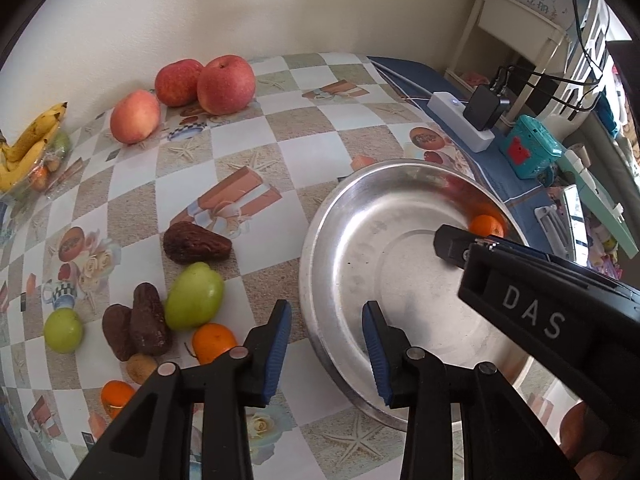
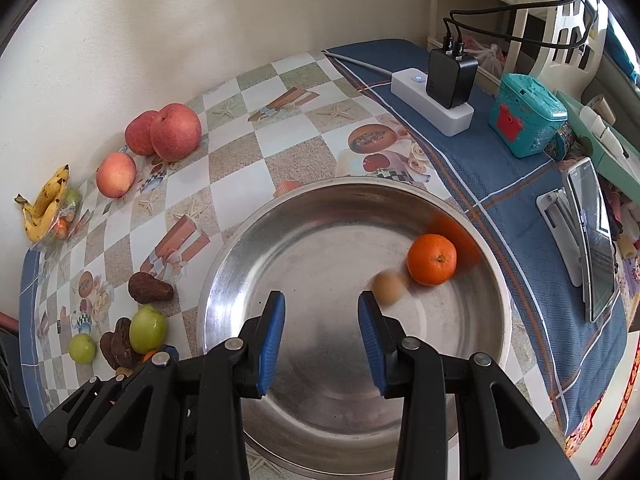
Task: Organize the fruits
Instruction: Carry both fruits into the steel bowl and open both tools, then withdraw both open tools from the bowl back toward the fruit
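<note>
R gripper (image 2: 321, 336) over steel bowl (image 2: 240, 256), fingers spread, nothing between. L gripper (image 1: 326, 344) at bowl's near-left rim, fingers spread too, empty. In bowl: orange (image 2: 432, 259) by far-right wall, w/ small tan fruit (image 2: 389, 287) just beside it, blurred, prob. rolling.

Step in hand, my read: fetch next fruit. L is nearest the loose pile: green fruit (image 1: 194, 296), dark wrinkled ones (image 1: 147, 320), orange on table (image 1: 213, 341). Approach from above, grip round fruit across widest part, release low in bowl to limit rolling.

Unclear: tan fruit's type; pile's near fruits partly hidden behind L gripper.
</note>
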